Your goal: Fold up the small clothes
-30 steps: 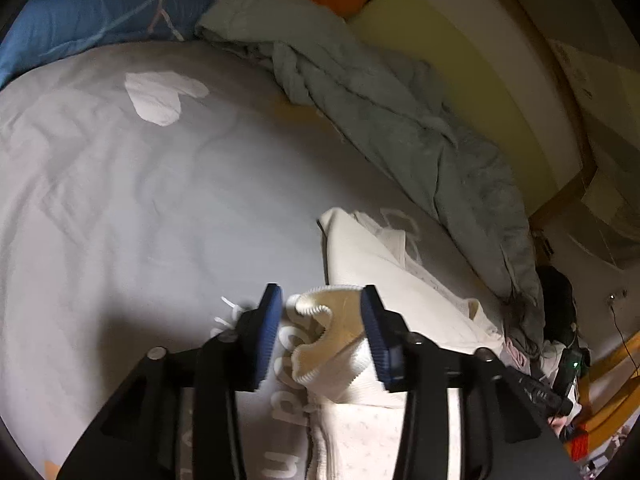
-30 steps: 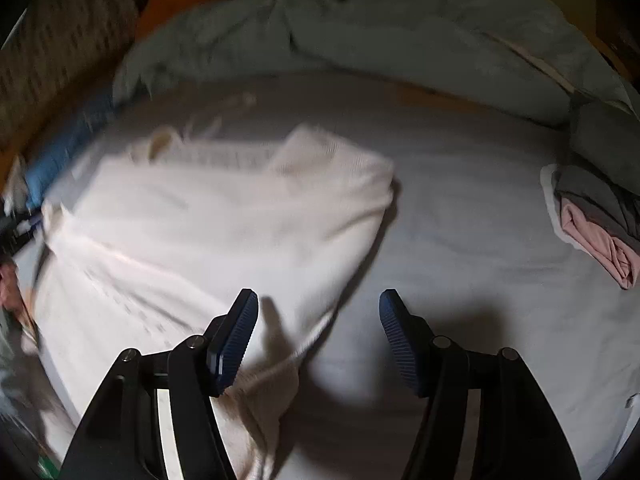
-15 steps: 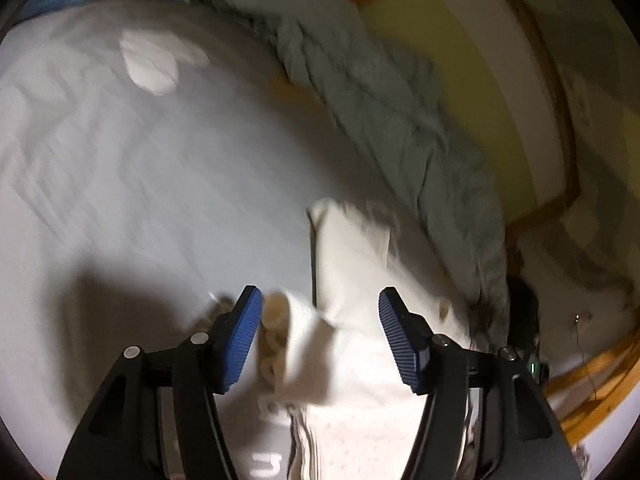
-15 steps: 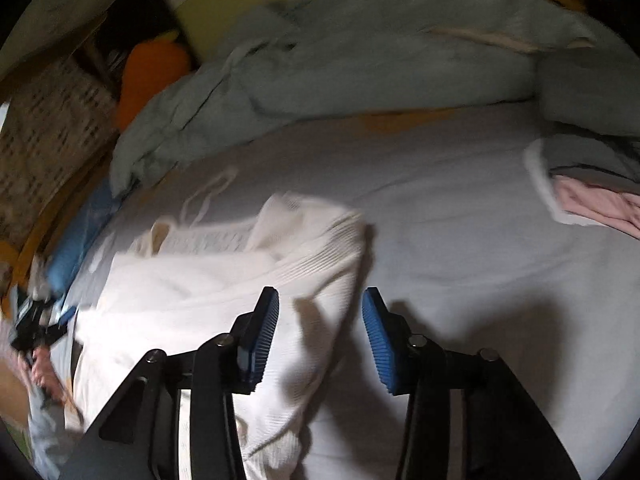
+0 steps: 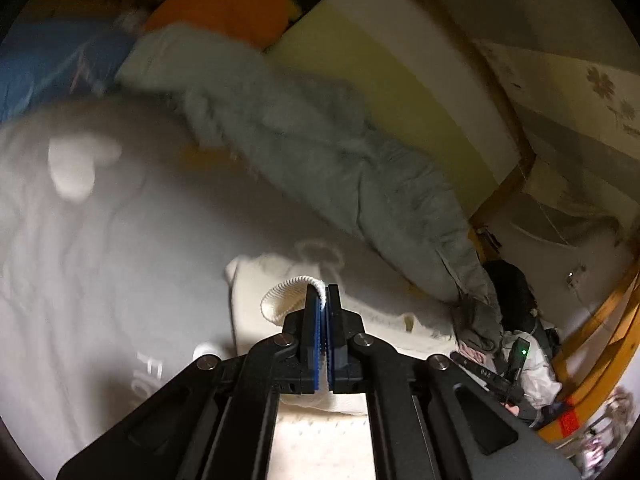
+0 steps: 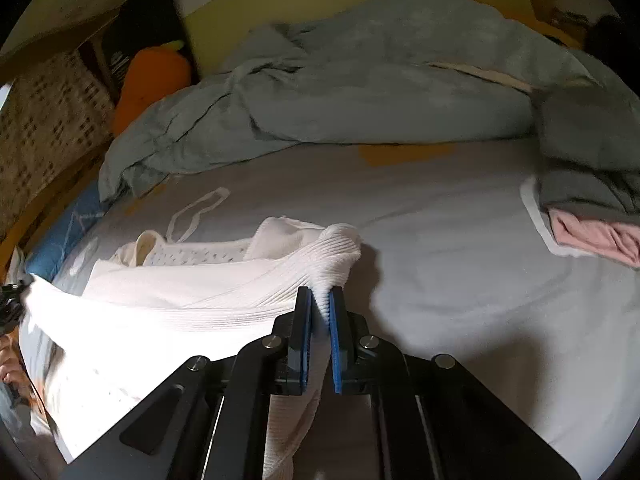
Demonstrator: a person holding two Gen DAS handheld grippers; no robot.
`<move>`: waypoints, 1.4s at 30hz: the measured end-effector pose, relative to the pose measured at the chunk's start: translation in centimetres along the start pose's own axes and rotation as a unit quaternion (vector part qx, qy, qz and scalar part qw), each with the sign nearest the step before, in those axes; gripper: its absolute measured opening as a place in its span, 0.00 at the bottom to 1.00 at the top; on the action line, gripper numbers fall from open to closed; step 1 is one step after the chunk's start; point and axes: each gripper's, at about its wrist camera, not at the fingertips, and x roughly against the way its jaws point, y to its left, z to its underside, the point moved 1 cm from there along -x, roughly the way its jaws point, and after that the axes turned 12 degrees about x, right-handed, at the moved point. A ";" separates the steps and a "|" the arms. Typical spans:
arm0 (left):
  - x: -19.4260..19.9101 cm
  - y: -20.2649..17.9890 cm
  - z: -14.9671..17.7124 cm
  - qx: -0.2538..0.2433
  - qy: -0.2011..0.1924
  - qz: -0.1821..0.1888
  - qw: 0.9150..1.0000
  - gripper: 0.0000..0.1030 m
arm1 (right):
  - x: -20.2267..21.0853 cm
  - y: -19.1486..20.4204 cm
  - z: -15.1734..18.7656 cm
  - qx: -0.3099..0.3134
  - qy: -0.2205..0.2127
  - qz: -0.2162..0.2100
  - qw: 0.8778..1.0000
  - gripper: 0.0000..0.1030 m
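1. The left gripper [image 5: 323,300] has its blue pads pressed together on a ribbed cuff of the white knit garment [image 5: 288,300]; the cuff curls up in a loop just left of the jaws.
2. The right gripper [image 6: 320,308] is closing its jaws, and a bunched fold of the same white knit garment [image 6: 208,292] is pinched between the pads.
3. In the right wrist view, the garment lies spread across the grey bedsheet [image 6: 440,260], running from the pinched fold off to the left, with an openwork panel showing near its far edge.
4. A rumpled grey-green blanket [image 6: 360,80] is heaped along the far side of the bed, apart from the garment.
5. A pink cloth [image 6: 592,236] sits under a grey cloth [image 6: 580,188] at the right edge of the sheet, well apart from the garment.
6. An orange cushion [image 5: 232,4] and a blue pillow [image 5: 44,64] lie at the head of the bed in the left wrist view.
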 end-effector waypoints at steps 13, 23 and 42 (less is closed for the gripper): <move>-7.8 -0.4 -1.1 -0.065 -0.002 -0.154 0.986 0.01 | 0.0 -6.2 0.2 -0.073 0.017 0.013 0.997 0.02; -5.5 -5.1 0.8 -0.171 -0.092 -0.236 0.952 0.01 | -1.0 0.3 -1.6 0.070 0.052 -0.027 0.996 0.50; -8.8 -4.8 0.3 -0.105 0.012 -0.209 0.972 0.01 | -3.3 -3.9 -0.1 0.010 0.044 0.038 0.998 0.02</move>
